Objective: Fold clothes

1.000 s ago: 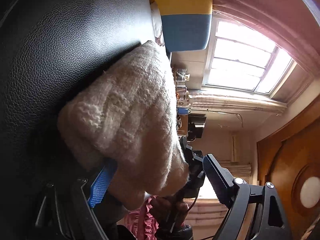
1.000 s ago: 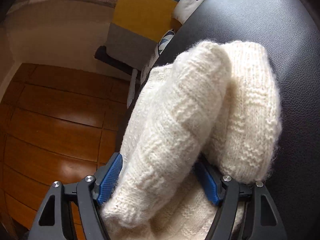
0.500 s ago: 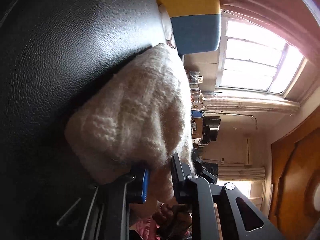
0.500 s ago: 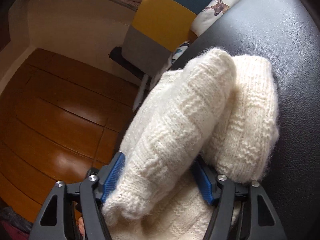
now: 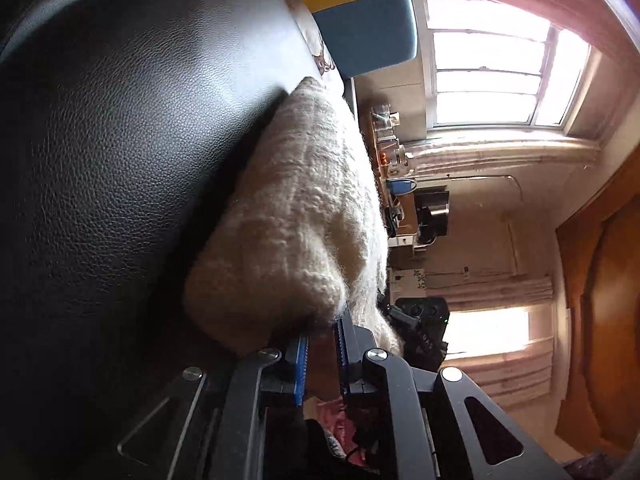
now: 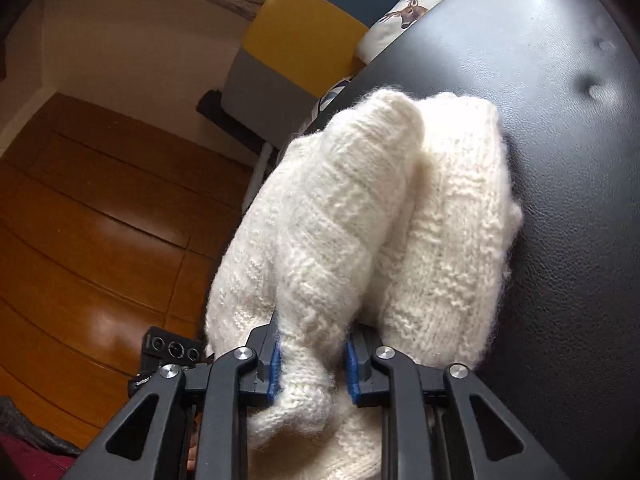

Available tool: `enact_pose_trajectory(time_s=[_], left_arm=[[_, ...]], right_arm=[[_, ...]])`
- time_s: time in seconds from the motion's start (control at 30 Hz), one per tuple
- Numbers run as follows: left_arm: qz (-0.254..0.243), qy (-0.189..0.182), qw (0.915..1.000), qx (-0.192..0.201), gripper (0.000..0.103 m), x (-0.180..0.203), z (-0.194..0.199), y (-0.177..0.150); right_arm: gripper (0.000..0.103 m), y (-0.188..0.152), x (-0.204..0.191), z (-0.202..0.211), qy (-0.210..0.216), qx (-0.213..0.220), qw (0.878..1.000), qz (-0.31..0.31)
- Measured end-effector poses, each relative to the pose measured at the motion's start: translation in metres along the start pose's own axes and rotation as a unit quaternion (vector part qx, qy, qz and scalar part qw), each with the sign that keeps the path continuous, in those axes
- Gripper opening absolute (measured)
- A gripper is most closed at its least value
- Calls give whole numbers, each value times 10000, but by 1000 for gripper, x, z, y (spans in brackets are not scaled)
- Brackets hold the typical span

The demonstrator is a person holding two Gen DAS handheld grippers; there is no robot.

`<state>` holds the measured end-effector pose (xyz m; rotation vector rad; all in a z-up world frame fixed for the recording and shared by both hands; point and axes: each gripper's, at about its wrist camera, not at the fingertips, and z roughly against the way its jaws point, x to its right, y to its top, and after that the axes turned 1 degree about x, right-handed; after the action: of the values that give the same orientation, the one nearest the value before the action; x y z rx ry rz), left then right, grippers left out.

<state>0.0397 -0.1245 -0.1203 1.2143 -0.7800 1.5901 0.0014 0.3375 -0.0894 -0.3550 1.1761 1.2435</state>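
A black, pebbled leather seat (image 6: 560, 200) fills much of both views, with an orange-brown wooden floor (image 6: 100, 232) beside it and a bright window (image 5: 492, 68) across the room. The right gripper (image 6: 312, 364), black with blue pads, is pinched tight on a bunched fold of a cream-white, chunky knitted woollen garment (image 6: 360, 240), the wool squeezed between the narrow jaws. The left gripper (image 5: 322, 354) has its blue-lined jaws drawn nearly together at the fuzzy lower edge of the same knit (image 5: 304, 216); wool seems to sit between them, though the hold is partly shadowed. The garment lies in two rounded folds side by side, resting against the seat. Beyond it stands a yellow, grey and blue cushion (image 6: 304, 36).
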Motion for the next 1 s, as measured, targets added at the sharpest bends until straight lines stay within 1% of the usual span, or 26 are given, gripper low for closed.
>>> enact_pose_trajectory(time_s=[0.03,0.07,0.1,0.17,0.2,0.23,0.27,0.3,0.33,0.37,0.4,0.43,0.5,0.53,0.6,0.67,0.7,0.73,0.77,0.8,0.83,0.87,0.9,0.93,0.97,1.0], left_arm=[[109,-145,9998,-25,12,-4,1,1],[171,-270,9995,-52,12,-6,1,1],[124,-270,9995,-93,12,-5,2,1],[10,-217,9996,-206,12,-5,7,1],[10,-241,9993,-277,12,-7,9,0],[10,-265,9990,-347,12,-9,11,0],[10,-288,9987,-418,12,-11,14,-1],[-27,-256,9984,-512,12,-12,15,-2],[-51,-240,9981,-568,12,-13,20,-2],[-61,-243,9979,-600,12,-15,26,-2],[-102,-289,9978,-596,12,-14,34,-1],[-158,-355,9976,-573,12,-13,44,2],[-328,-498,9971,-477,12,-7,62,7],[-470,-579,9965,-378,15,-2,69,10],[-757,-614,9952,-104,28,15,77,26],[-1073,-554,9927,14,53,32,76,37],[-1238,-463,9912,-32,54,41,65,43],[-1396,-361,9895,-100,54,49,52,48],[-1554,-259,9874,-168,54,57,40,53],[-1688,-188,9849,-333,54,59,29,53],[-1849,-12,9812,-549,54,56,20,49],[-2059,320,9750,-773,54,58,3,41],[-2286,601,9662,-1029,53,58,-11,34],[-2460,780,9575,-1289,48,55,-22,22],[-2557,933,9501,-1524,33,50,-29,14],[-2657,1060,9439,-1651,25,43,-30,7]], right_arm=[[23,-8,4,1,-18,-13,10000,-48],[26,-7,-1,5,8,-43,10000,-4],[28,-2,-12,4,133,-44,9999,55],[28,-5,-29,16,615,-32,9978,232],[28,-10,-37,18,582,-103,9973,431],[28,-15,-42,18,445,-202,9968,634],[28,-25,-41,12,-54,-405,9960,790],[28,-37,-40,-4,-486,-600,9943,742],[20,-47,-37,-15,-755,-715,9925,642],[20,-51,-24,-8,-474,-553,9967,369],[19,-53,-17,-3,-349,-445,9982,176],[18,-54,-15,1,-365,-396,9984,180],[18,-54,-19,9,-578,-299,9970,427],[18,-53,-21,13,-710,-248,9956,562],[18,-51,-25,20,-978,-140,9917,817],[18,-45,-29,21,-1163,-68,9892,895],[18,-44,-28,22,-1124,-90,9899,858],[21,-44,-28,23,-1085,-112,9906,821],[21,-44,-27,24,-1041,-121,9915,771],[21,-46,-24,26,-981,-82,9928,675],[21,-49,-22,29,-921,-43,9941,579],[21,-50,-20,30,-879,-15,9948,512],[21,-49,-20,29,-904,-27,9944,548],[21,-47,-20,27,-928,-40,9940,584],[20,-45,-20,25,-952,-52,9935,621],[20,-43,-20,24,-976,-65,9930,657]])
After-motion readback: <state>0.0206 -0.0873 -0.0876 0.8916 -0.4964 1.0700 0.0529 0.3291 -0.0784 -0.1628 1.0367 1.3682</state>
